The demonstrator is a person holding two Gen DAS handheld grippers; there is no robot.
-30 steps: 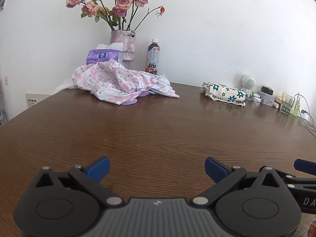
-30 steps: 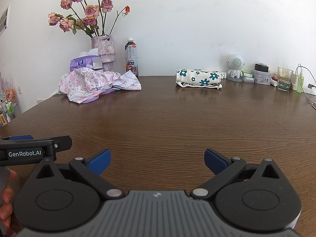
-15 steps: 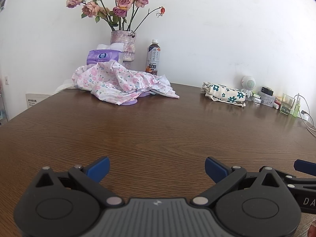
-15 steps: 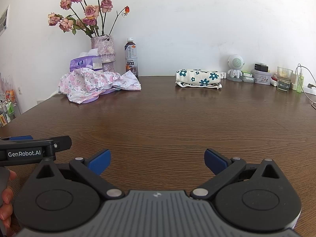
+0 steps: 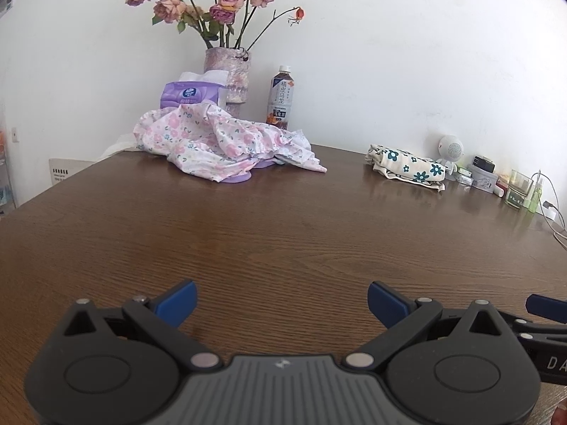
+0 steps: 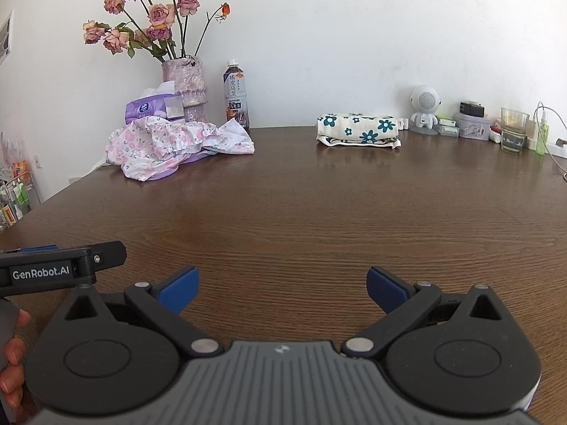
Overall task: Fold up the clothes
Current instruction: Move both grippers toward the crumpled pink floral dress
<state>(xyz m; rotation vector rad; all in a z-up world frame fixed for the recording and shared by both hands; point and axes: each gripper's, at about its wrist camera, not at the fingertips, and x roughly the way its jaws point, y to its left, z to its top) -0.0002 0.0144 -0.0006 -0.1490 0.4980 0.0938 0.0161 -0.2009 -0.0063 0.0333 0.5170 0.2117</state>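
Note:
A crumpled pink floral garment lies in a heap at the far left of the brown table, over a purple item. A folded cream cloth with teal flowers rests at the far right by the wall. My left gripper hovers open over bare wood near the front edge, nothing between its blue fingertips. My right gripper is open too and holds nothing; the left gripper's side shows at its left. Both are far from the clothes.
Along the wall stand a vase of dried roses, a purple tissue pack, a tea bottle, a small white robot figure, a glass, small boxes and cables at the right. A hand grips the left handle.

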